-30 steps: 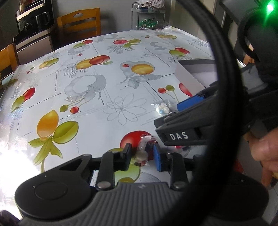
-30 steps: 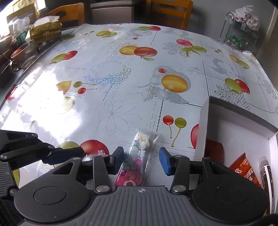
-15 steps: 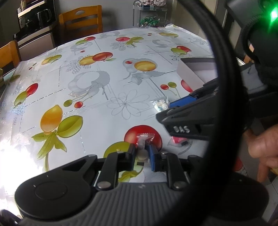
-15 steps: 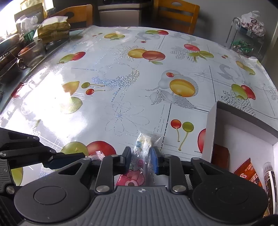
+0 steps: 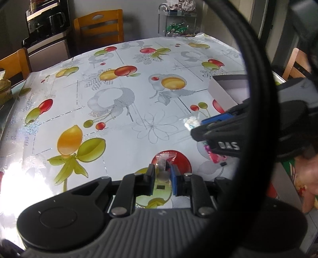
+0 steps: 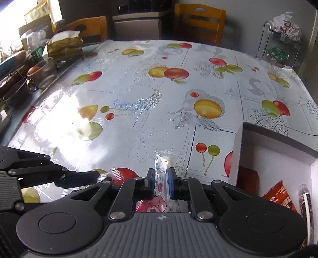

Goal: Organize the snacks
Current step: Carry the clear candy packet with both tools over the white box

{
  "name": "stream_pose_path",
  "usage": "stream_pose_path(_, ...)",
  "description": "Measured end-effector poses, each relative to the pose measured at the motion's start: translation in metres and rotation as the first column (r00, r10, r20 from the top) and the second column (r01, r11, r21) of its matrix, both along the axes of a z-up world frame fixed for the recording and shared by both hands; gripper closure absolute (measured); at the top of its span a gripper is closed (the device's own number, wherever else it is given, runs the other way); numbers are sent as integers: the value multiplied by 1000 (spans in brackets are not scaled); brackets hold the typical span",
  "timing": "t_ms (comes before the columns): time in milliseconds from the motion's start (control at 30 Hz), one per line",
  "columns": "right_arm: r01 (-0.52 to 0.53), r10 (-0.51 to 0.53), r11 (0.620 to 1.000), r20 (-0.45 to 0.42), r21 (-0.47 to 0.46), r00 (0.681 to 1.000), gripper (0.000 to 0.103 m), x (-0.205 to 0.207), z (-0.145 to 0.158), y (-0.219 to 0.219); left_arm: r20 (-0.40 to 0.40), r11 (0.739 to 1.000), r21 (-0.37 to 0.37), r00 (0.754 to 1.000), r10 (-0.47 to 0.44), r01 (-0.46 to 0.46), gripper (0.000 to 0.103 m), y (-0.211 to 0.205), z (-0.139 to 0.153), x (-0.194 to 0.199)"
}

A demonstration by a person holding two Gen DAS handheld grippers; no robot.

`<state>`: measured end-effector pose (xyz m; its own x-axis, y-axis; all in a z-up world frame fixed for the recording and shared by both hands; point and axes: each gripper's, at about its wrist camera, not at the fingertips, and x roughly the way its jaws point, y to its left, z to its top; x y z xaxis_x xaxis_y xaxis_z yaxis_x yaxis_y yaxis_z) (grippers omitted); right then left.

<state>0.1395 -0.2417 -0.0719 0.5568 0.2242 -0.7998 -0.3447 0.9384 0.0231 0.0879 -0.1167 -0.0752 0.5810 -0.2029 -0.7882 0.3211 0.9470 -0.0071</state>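
Observation:
My left gripper (image 5: 162, 170) is shut on a small clear candy packet with red ends (image 5: 164, 158), just above the fruit-print tablecloth (image 5: 119, 111). My right gripper (image 6: 161, 175) is shut on a long clear snack bag with white sweets and a pink print (image 6: 162, 164). That bag also shows in the left wrist view (image 5: 190, 122), beside the right gripper's fingers (image 5: 214, 119). The left gripper's fingers (image 6: 79, 177) and its packet (image 6: 116, 174) lie left in the right wrist view. A white box (image 6: 236, 156) at the right holds an orange packet (image 6: 278, 194) and a dark tube (image 6: 305, 200).
Wooden chairs (image 6: 199, 18) stand at the table's far side. Bowls and bags (image 6: 39, 73) crowd the left counter. A wire rack with sweets (image 6: 278, 51) stands at the far right. A black cable loop (image 5: 258, 99) crosses the left wrist view.
Both grippers have closed from open, each onto its packet. Both packets have been lifted slightly off the tablecloth and both views have risen a little.

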Motion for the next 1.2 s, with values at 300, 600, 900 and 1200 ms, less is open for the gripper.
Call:
stream_pose_path(300, -3, 3, 1000, 53, 8, 999, 88, -19, 24, -8, 17, 1000, 4, 1000, 16, -16, 90, 0, 17, -1)
stream_pose_path(600, 22, -26, 999, 105, 32, 994, 88, -35, 46, -19, 26, 1000, 18, 1000, -2, 2, 90, -11, 34, -8)
stream_pose_path(900, 68, -74, 997, 152, 41, 986, 88, -52, 63, -37, 46, 999, 4, 998, -47, 47, 90, -32, 51, -13)
stream_pose_path(1200, 127, -135, 990, 184, 54, 974, 88, -65, 75, -58, 66, 996, -31, 994, -83, 85, 90, -53, 67, -15)
